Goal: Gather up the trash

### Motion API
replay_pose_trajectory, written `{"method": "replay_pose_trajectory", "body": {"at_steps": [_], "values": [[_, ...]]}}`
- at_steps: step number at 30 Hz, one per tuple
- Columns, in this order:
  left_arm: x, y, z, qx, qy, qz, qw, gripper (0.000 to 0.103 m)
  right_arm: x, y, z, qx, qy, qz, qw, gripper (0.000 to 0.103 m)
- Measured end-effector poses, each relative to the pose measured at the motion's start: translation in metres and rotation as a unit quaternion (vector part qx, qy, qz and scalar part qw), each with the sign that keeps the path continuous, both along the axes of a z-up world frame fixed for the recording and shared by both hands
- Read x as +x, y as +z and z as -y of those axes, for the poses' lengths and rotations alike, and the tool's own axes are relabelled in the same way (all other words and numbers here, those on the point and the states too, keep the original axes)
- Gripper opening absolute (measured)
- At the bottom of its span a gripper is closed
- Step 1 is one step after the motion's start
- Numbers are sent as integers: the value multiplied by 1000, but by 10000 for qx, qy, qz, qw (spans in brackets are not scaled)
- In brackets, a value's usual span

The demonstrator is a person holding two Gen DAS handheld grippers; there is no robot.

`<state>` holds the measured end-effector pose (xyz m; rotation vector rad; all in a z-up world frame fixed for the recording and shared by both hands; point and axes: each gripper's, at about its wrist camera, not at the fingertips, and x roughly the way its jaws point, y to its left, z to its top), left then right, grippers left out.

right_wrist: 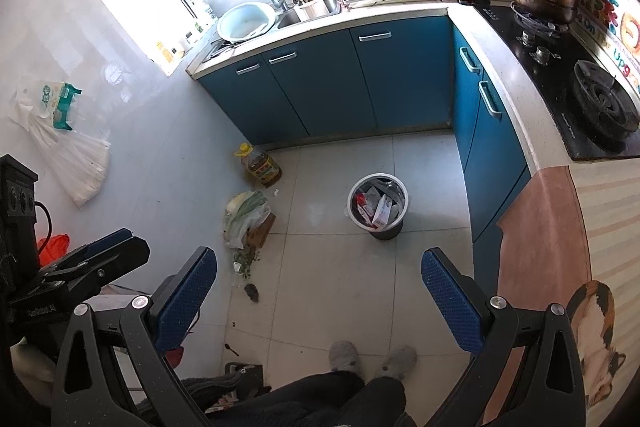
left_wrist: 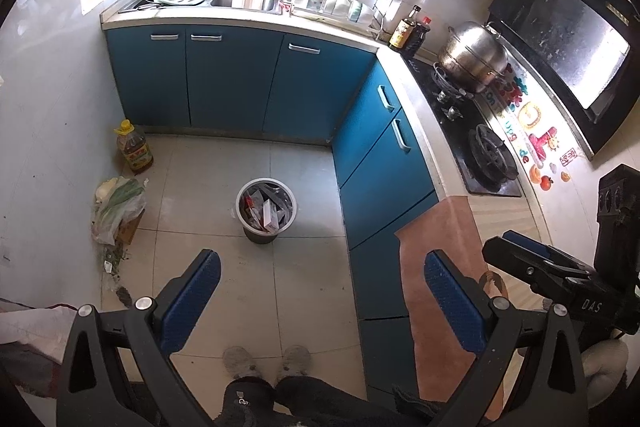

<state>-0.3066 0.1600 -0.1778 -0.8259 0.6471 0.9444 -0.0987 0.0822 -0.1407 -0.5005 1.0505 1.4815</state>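
A round trash bin [left_wrist: 266,209] [right_wrist: 378,206] lined with a bag stands on the tiled floor, full of wrappers and packaging. My left gripper [left_wrist: 320,263] hangs high above the floor, open and holding nothing, the bin ahead between its blue pads. My right gripper [right_wrist: 318,261] is likewise open and empty, with the bin ahead and slightly right. Each gripper shows at the edge of the other's view. Loose scraps [right_wrist: 247,261] and a dark clump [right_wrist: 252,293] lie on the floor near the left wall.
Blue cabinets [left_wrist: 240,79] run along the back and right, under a sink and a stove [left_wrist: 476,131]. An oil bottle [left_wrist: 134,147] and a plastic bag of vegetables [left_wrist: 118,207] sit by the left wall. A person's slippered feet [left_wrist: 268,361] stand below me.
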Motion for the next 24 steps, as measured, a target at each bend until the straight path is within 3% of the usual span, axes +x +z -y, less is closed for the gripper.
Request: {"method": "replay_pose_trajectory", "body": {"at_steps": [24], "values": [[9,0,2,-82,-81,158,9998,103,5,2,3,3,-67,-74,9999,103]]}}
